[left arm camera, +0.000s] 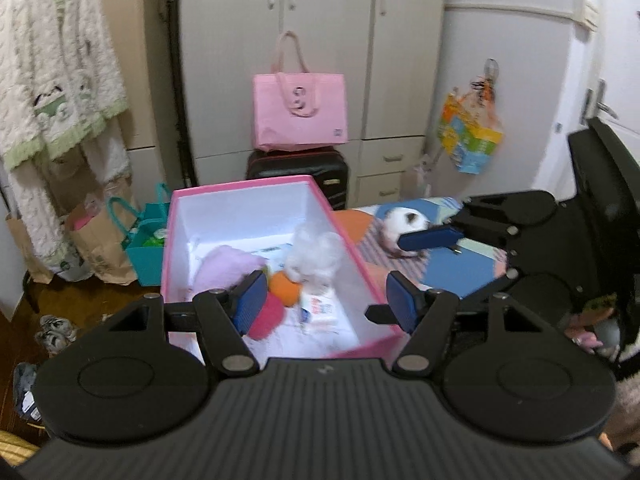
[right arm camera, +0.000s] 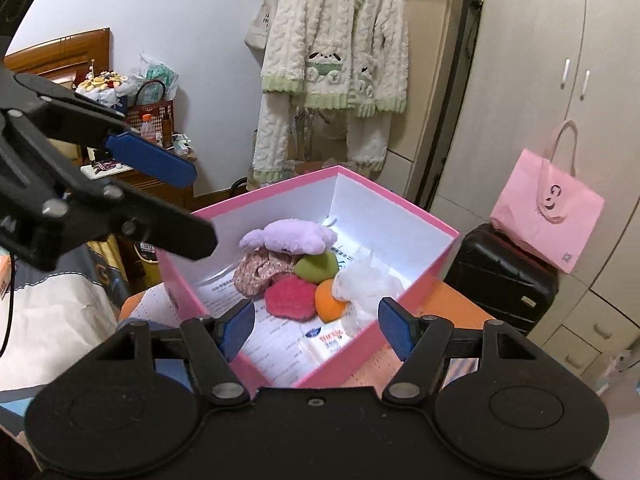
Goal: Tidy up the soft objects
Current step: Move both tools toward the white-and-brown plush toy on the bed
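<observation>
A pink box (left arm camera: pixel 352 248) (right arm camera: pixel 424 276) with a white inside stands on the bed. In it lie a lilac plush (right arm camera: pixel 288 234), a floral cloth (right arm camera: pixel 260 270), a green soft ball (right arm camera: pixel 318 266), a red knitted piece (right arm camera: pixel 290 296), an orange ball (right arm camera: pixel 329 300), a white mesh puff (right arm camera: pixel 366 282) and a tissue pack (right arm camera: pixel 326 340). My left gripper (left arm camera: pixel 326 304) is open and empty above the box's near end. My right gripper (right arm camera: pixel 316 330) is open and empty above the box's near edge. A white and brown plush (left arm camera: pixel 400 226) lies on the bed right of the box.
A black suitcase (left arm camera: pixel 298 170) with a pink tote (left arm camera: pixel 298 114) on it stands against the wardrobe behind the box. Paper bags and a teal bag (left arm camera: pixel 146 246) sit on the floor at left. A fleece robe (right arm camera: pixel 336 68) hangs nearby. The right gripper shows in the left wrist view (left arm camera: pixel 500 220).
</observation>
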The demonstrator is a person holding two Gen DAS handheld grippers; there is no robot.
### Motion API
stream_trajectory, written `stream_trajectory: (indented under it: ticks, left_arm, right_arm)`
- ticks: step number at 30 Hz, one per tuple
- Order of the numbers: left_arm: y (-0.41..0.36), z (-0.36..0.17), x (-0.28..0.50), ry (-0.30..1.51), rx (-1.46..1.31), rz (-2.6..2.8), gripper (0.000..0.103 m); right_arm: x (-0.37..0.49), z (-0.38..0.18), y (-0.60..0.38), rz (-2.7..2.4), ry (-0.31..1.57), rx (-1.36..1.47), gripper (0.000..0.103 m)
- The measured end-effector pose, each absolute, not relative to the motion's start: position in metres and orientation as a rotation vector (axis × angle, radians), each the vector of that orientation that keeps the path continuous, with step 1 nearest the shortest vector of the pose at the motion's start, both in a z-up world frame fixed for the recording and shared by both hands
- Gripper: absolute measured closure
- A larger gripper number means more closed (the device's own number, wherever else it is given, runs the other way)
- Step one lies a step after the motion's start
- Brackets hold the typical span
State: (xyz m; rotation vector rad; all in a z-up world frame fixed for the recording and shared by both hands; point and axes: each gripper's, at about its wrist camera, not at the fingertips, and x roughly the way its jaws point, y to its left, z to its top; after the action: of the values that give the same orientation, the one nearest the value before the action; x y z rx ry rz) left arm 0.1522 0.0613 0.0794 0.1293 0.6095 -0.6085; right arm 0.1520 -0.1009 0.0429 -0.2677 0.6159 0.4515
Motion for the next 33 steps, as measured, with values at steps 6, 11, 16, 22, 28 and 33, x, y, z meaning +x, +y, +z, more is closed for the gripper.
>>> stream_trajectory:
  ticks: [6,11,16,22,28,33]
  left_arm:
    - [0.055,0.082,0.123,0.592,0.171,-0.644,0.037]
    - [0.042,0.079,0.115,0.658,0.210,-0.720,0.036]
    - [0.021,0.071,0.107,0.694,0.272,-0.735,0.035]
    - [-0.009,0.054,0.103,0.737,0.304,-0.778,0.033]
    - [-0.041,0.041,0.109,0.781,0.333,-0.816,0.033]
    - [-0.070,0.033,0.120,0.736,0.385,-0.799,0.032]
  right_arm:
    - [0.122,0.053,-0.112,0.408,0.599,-0.281,0.027]
    - [0.101,0.057,-0.124,0.391,0.598,-0.279,0.024]
    - [0.075,0.056,-0.139,0.364,0.583,-0.297,0.020]
    - [0.057,0.040,-0.171,0.340,0.608,-0.252,0.019]
    - [0.057,0.015,-0.205,0.305,0.647,-0.181,0.019]
    - [0.065,0.000,-0.235,0.264,0.666,-0.127,0.019]
